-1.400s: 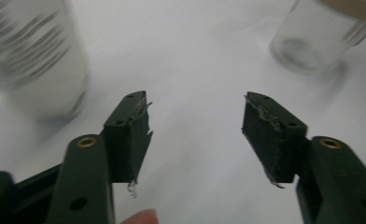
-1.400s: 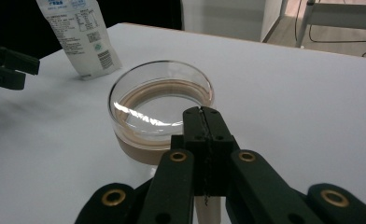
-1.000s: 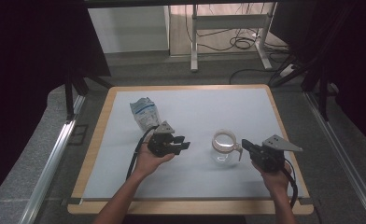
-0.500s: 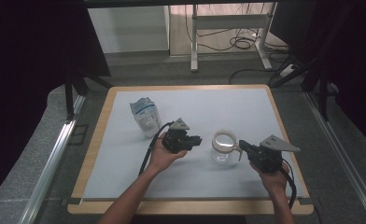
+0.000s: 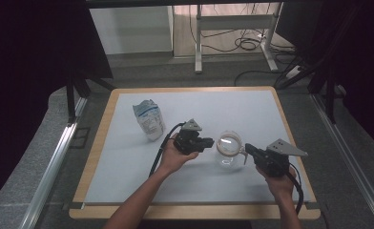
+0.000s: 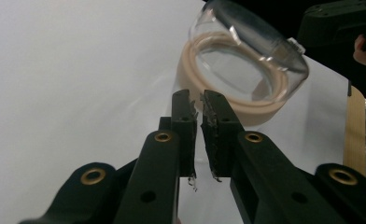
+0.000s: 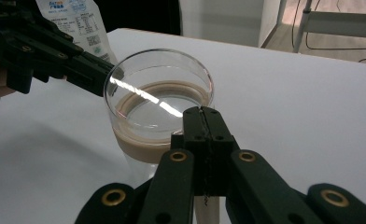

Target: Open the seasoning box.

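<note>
High view first: the wooden-edged table (image 5: 97,157) with its pale grey top carries everything, and two forearms come in from its near side. Toward the far left of the top stands a white pouch with blue print (image 5: 149,119), upright and well apart from the rest. Just right of the middle sits the clear glass jar (image 5: 229,149), upright, its mouth open upward, with a tan band around it low down; in the right gripper view the same jar (image 7: 158,112) shows that band as a beige ring seen through the glass. The left gripper (image 5: 209,142) lies level in the left hand (image 5: 173,160), pointing right, its tips just beside the jar's left wall. Seen along its own jaws in the left gripper view, the jar (image 6: 246,79) stands right ahead, and the left gripper (image 6: 197,100) has just been closing: the two pads are nearly together, with only a thin slit between them and nothing in it. The right gripper (image 5: 246,149) is held in the right hand (image 5: 280,183), pointing left at the jar's right side. In its own view the right gripper (image 7: 203,112) has its pads pressed flat together, tips close against the near wall of the jar; whether they pinch a handle or clasp there cannot be made out.
</note>
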Available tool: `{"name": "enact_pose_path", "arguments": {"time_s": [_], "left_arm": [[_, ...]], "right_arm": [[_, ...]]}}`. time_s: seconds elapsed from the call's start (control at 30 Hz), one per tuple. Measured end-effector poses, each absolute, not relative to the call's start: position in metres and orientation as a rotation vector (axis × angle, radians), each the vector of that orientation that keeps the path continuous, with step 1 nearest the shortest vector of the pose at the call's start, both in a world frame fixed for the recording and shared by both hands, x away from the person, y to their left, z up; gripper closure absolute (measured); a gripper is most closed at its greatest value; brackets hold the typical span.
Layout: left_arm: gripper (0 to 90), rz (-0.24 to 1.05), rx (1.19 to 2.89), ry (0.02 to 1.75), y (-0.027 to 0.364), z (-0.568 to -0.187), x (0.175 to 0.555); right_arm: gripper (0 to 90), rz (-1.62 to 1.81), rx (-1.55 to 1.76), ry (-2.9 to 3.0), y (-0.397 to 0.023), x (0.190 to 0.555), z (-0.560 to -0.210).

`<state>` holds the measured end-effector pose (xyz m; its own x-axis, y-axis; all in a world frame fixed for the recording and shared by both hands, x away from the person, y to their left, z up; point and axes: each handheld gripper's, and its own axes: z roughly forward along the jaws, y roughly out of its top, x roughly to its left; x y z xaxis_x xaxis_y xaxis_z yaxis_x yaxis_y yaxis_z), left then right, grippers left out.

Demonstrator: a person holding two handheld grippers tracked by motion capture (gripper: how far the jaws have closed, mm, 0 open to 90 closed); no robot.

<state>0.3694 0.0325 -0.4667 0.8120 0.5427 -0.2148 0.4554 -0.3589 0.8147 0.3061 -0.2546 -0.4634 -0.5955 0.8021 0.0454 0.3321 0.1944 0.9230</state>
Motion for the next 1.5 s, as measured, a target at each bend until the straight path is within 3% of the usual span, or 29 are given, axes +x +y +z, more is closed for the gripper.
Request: {"name": "enact_pose_path", "arguments": {"time_s": [0.53, 1.0, 1.5], "left_arm": [[88.5, 0.086, 1.996, 0.729, 0.025, -0.461, 0.374], [86.7, 0.095, 2.015, 0.763, 0.037, -0.467, 0.376], [89.6, 0.090, 2.028, 0.700, 0.019, -0.460, 0.374]], "right_arm": [[89.9, 1.403, 1.043, 2.034, -0.252, 0.303, -0.463], [89.9, 1.416, 1.050, 2.035, -0.253, 0.304, -0.465], [89.9, 1.409, 1.051, 2.036, -0.253, 0.304, -0.466]]}}
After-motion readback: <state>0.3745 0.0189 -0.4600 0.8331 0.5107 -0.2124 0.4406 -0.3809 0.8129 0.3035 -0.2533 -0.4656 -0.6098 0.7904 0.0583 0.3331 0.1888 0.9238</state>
